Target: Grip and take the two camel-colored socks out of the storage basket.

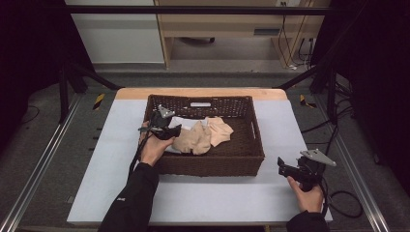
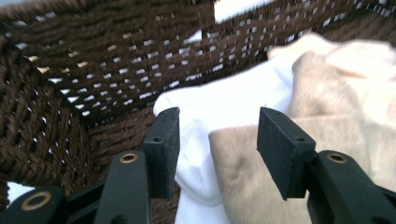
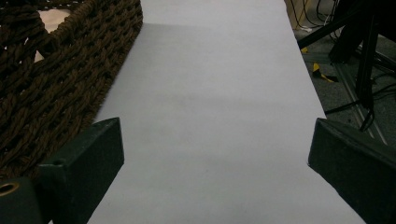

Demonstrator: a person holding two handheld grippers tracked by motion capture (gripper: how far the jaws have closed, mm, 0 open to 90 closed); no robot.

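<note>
Inside a dark woven basket (image 1: 208, 164) on the table (image 1: 217, 198), the left gripper (image 2: 218, 140) straddles a white cloth (image 2: 224, 105) and a soft beige one (image 2: 252, 182), fingers apart and not pressing; from above, the right gripper (image 1: 285, 168) rests outside the basket, fingers spread wide over bare table
</note>
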